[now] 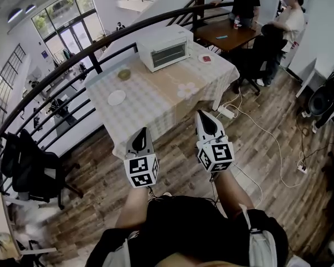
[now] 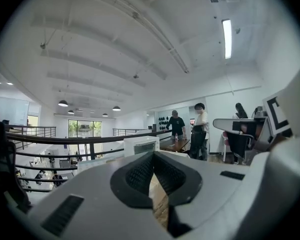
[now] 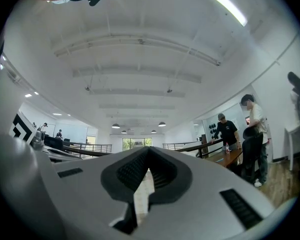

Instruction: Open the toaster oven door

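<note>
The white toaster oven [image 1: 166, 47] stands at the far edge of the checked-cloth table [image 1: 156, 102], its glass door closed and facing me. It also shows small beyond the jaw tips in the left gripper view, toaster oven [image 2: 141, 145]. My left gripper [image 1: 139, 140] and right gripper [image 1: 208, 124] are held side by side over the wooden floor, short of the table's near edge and well apart from the oven. Both point toward the table. The jaws of each meet at the tips with nothing between them: left gripper [image 2: 152, 155], right gripper [image 3: 149, 152].
On the table lie a white plate [image 1: 116, 97], a small green bowl [image 1: 124, 74] and a red item [image 1: 205, 58]. A dark railing [image 1: 94, 50] curves behind the table. Two people stand at a brown table [image 1: 228, 33] at the back right. A power strip [image 1: 225, 112] with cables lies on the floor.
</note>
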A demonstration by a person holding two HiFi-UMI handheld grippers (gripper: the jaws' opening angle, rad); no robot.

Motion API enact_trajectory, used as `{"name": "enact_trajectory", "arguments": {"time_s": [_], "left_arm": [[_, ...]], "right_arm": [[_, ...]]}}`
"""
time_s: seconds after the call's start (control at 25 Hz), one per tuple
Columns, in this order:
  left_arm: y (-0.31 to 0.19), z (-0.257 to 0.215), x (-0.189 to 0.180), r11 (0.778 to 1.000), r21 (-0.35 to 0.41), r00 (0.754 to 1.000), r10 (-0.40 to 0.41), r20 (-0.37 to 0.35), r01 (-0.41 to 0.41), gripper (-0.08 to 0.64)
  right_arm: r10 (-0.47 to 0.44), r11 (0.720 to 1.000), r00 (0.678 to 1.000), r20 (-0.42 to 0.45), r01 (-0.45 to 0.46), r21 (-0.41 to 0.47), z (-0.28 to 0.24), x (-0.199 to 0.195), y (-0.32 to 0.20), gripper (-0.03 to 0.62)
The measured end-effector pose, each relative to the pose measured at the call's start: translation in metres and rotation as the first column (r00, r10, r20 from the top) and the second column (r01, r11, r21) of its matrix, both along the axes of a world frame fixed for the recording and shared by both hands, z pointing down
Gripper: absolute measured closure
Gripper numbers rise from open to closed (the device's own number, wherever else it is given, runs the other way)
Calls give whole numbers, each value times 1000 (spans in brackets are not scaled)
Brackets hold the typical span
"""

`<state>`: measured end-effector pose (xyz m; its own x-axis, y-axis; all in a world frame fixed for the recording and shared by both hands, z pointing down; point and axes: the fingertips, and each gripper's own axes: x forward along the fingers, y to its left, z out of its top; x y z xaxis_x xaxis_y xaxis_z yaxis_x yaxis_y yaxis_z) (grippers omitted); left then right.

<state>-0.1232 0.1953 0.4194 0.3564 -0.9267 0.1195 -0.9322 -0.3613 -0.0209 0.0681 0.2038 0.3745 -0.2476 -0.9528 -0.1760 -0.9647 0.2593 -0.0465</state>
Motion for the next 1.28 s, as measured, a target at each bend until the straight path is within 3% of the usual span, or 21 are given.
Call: {"name": "enact_trajectory", "arguments": {"time_s": [0.68,1.28], "left_arm": [[0,-1,29,999,37,999,-29,-20,30,548],[-95,13,47,1000,21,1000,-19,-15,19,548]], "right_arm": [[-48,999,999,-25,48,-2,7,20,-5,589],[-39,999,999,-36,39,-10,22,35,-96,591]]}}
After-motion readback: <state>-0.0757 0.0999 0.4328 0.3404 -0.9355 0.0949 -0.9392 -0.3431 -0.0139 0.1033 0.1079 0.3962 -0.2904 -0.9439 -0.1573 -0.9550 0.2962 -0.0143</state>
